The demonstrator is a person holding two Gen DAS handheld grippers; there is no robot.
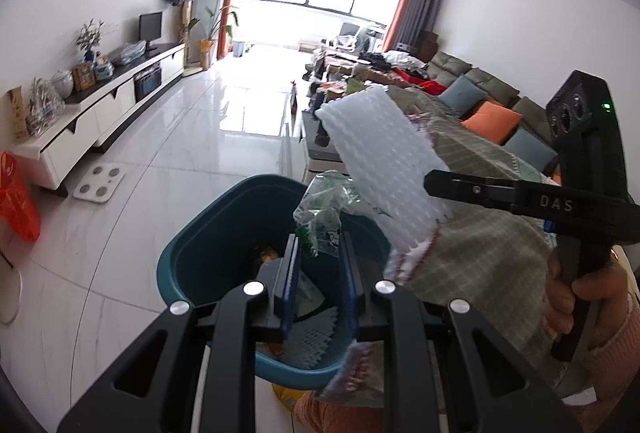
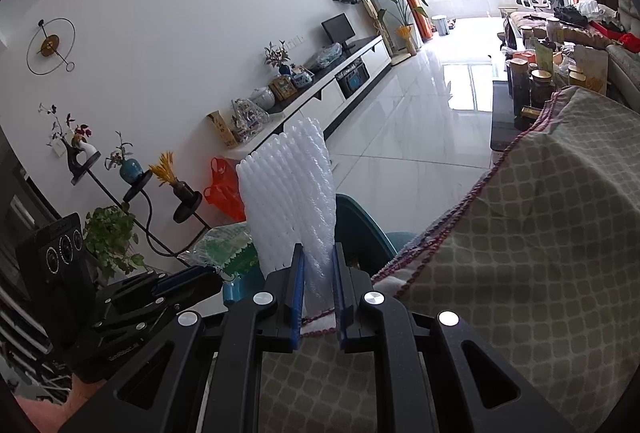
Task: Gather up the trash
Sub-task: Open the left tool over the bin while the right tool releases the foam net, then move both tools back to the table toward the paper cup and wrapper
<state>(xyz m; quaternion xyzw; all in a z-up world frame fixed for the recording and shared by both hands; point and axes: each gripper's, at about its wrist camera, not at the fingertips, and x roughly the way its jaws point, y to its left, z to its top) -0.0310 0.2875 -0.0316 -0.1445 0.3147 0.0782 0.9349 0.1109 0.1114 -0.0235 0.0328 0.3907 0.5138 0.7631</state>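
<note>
My left gripper [image 1: 319, 239] is shut on a crumpled clear plastic wrapper with green print [image 1: 320, 211] and holds it over the teal trash bin [image 1: 188, 253], which has scraps and white foam netting inside. My right gripper [image 2: 318, 253] is shut on a white foam net sleeve [image 2: 290, 193] that stands up between its fingers. In the left wrist view the right gripper [image 1: 436, 183] holds that sleeve [image 1: 380, 157] just right of the bin, above the table edge. The left gripper [image 2: 192, 275] with the wrapper [image 2: 224, 247] shows in the right wrist view.
A table with a checked green cloth [image 2: 540, 233] is to the right of the bin. A white TV cabinet [image 1: 100, 113] runs along the left wall. An orange bag [image 1: 16, 201] and a white scale [image 1: 100, 183] lie on the tiled floor. A sofa [image 1: 480, 89] is at far right.
</note>
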